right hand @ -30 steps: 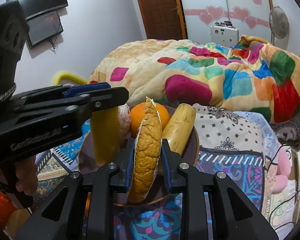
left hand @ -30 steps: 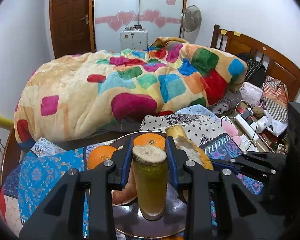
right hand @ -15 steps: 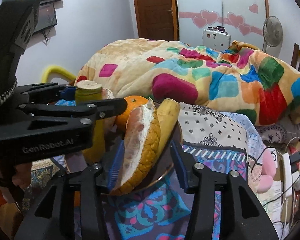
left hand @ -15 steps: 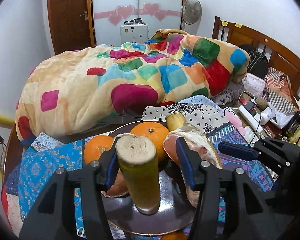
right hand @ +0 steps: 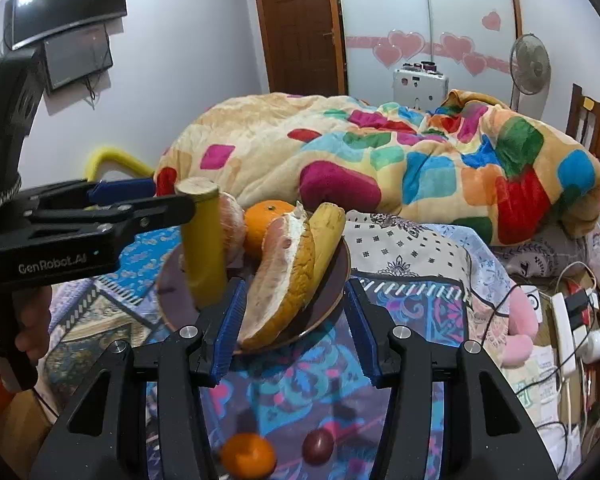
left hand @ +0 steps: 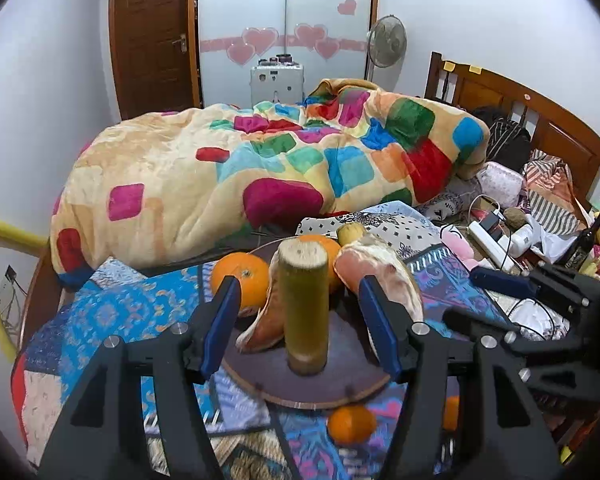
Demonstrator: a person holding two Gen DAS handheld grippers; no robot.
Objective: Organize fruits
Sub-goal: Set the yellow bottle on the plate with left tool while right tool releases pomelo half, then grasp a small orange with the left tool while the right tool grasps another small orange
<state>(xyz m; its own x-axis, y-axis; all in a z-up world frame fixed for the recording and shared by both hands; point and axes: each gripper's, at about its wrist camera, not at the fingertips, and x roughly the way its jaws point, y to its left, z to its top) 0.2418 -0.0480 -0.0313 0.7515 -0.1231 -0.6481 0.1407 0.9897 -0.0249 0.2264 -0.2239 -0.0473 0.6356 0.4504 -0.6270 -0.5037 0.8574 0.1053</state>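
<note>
Centre frame: left gripper and right gripper both gape empty, so yellow-green sugarcane cylinder and pomelo wedge rest freely on round dark plate.

One plate carries two cane pieces, two pomelo wedges and two oranges. Off the plate lie two small oranges and one plum. Two grippers are in view.
</note>
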